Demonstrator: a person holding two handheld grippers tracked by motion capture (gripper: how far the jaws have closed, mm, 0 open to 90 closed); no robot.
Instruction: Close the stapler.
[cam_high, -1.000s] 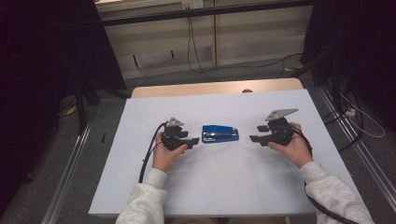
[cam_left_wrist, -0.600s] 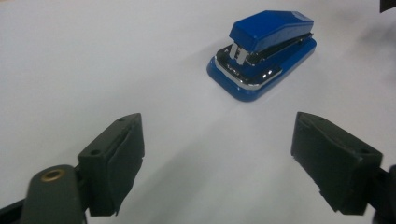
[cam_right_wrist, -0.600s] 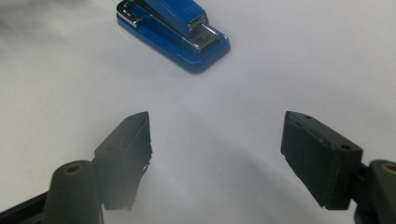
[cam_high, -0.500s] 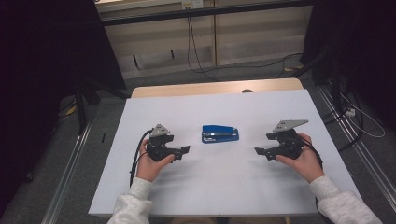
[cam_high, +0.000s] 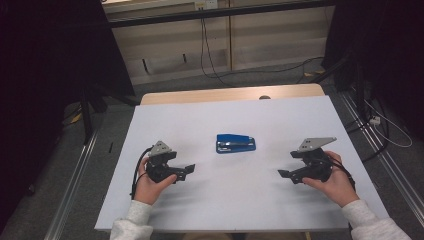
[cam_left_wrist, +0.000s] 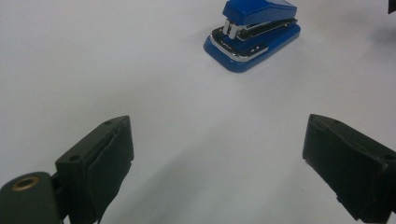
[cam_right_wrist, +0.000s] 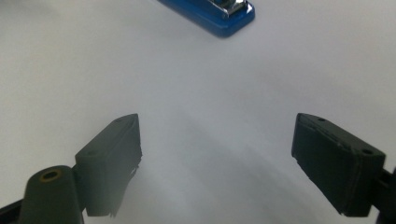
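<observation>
Item: one blue stapler (cam_high: 235, 143), lying flat on the white table (cam_high: 240, 200). We took the stapler as our landmark. We could read no brand, label or writing on it or on either tool; any marking was too small to tell.

Stapler, lie: in the high view its long axis ran across the table from side to side, near the table's middle. In the left gripper view the stapler (cam_left_wrist: 252, 32) showed its chrome mouth end turned toward that camera. In the right gripper view we saw just one blue corner (cam_right_wrist: 215, 13) with a chrome part at the upper edge.

Left gripper (cam_high: 186, 170): held in the person's left hand (cam_high: 150, 182), to the stapler's left and nearer the person, well apart from it. Its tips pointed inward toward the stapler's side. We recorded its jaws spread wide, with bare table between them.

Right gripper (cam_high: 285, 174): held in the right hand (cam_high: 334, 182), to the stapler's right and nearer the person, well apart from it, tips pointing inward. Its jaws likewise stood wide apart, gripping nothing.

Both forearms wore light sleeves (cam_high: 131, 224).
</observation>
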